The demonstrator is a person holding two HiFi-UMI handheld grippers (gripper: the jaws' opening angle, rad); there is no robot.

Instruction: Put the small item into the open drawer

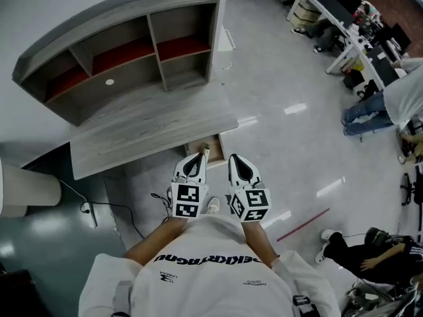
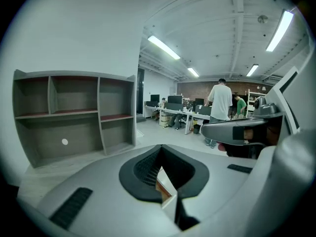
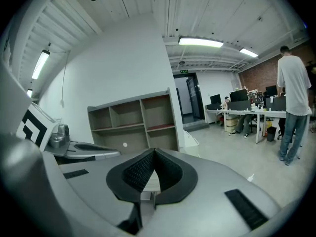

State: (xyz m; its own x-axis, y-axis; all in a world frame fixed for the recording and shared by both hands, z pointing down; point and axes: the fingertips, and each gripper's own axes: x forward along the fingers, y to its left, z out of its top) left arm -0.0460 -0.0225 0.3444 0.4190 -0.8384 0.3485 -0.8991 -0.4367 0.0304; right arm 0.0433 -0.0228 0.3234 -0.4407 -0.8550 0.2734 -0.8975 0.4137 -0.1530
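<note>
Holding small item [image 2: 166, 185] in closed jaws of left gripper [image 2: 161, 148], up over open drawer [image 1: 216, 150]; seems thin, light, stiff; best pinched on flat sides; right gripper [image 3: 153, 151] jaws closed, empty.

Overhead plus level views, shared shelf [image 1: 132, 78]

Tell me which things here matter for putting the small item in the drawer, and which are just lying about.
Job: small pale flat item, clamped in left gripper; open wooden drawer under grey wooden desk.
Lying about: grey shelf unit; white floor socket with black cable; red floor tape; right gripper, shut and empty.
</note>
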